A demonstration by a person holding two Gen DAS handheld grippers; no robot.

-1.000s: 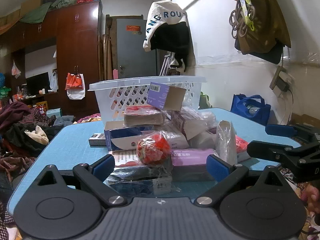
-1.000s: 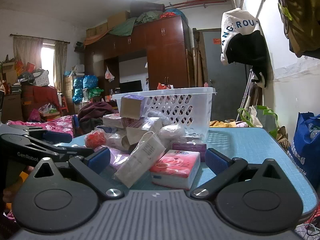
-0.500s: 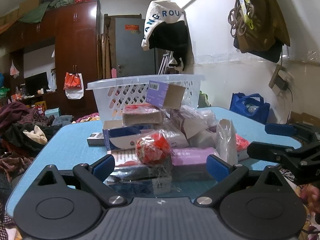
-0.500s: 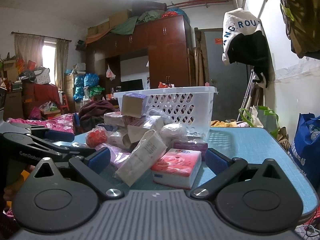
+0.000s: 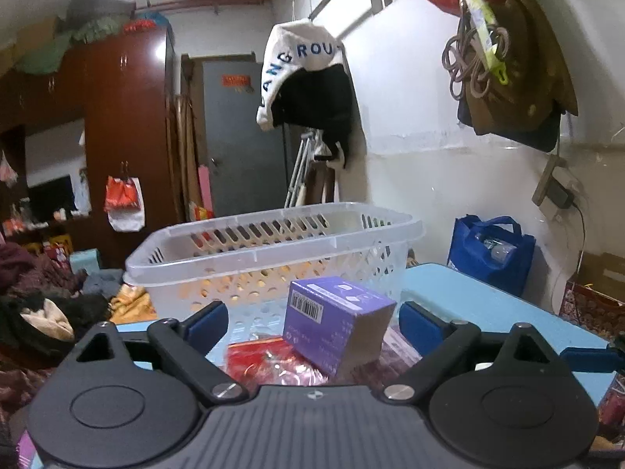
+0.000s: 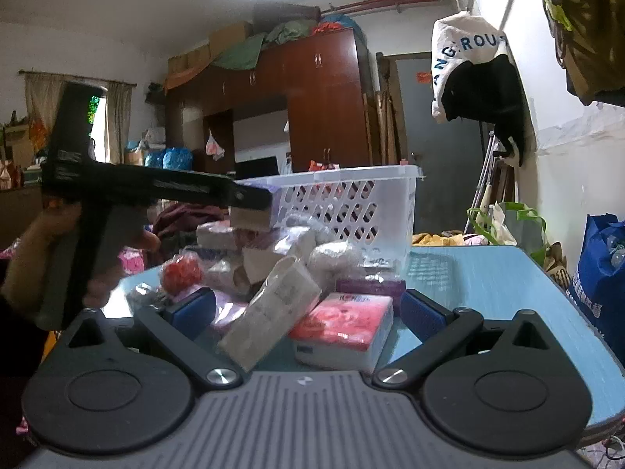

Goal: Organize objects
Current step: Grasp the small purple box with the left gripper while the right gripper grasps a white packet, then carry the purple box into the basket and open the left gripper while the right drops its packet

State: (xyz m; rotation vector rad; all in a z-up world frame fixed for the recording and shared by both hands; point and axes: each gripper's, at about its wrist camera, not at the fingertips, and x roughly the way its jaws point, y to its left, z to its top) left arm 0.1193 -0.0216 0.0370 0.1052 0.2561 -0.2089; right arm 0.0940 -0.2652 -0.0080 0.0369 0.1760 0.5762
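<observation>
Left claw point(image 5: 312, 318) spread around purple box point(image 5: 338, 328) atop pile, just before basket point(image 5: 273, 250); no contact yet. Right claw point(image 6: 308, 308) spread, idle near pink pack point(image 6: 343, 326). Risk: off-centre pinch tips box, topples pile off tabletop point(image 6: 488, 273).

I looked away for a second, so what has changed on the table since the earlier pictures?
The left tool rose from the table's near edge and moved forward to the top of the pile; its open fingers now flank the purple box, not yet gripped, with the white basket just behind. The right tool stayed open in place, and the pile, including the pink tissue pack, looks unmoved.
</observation>
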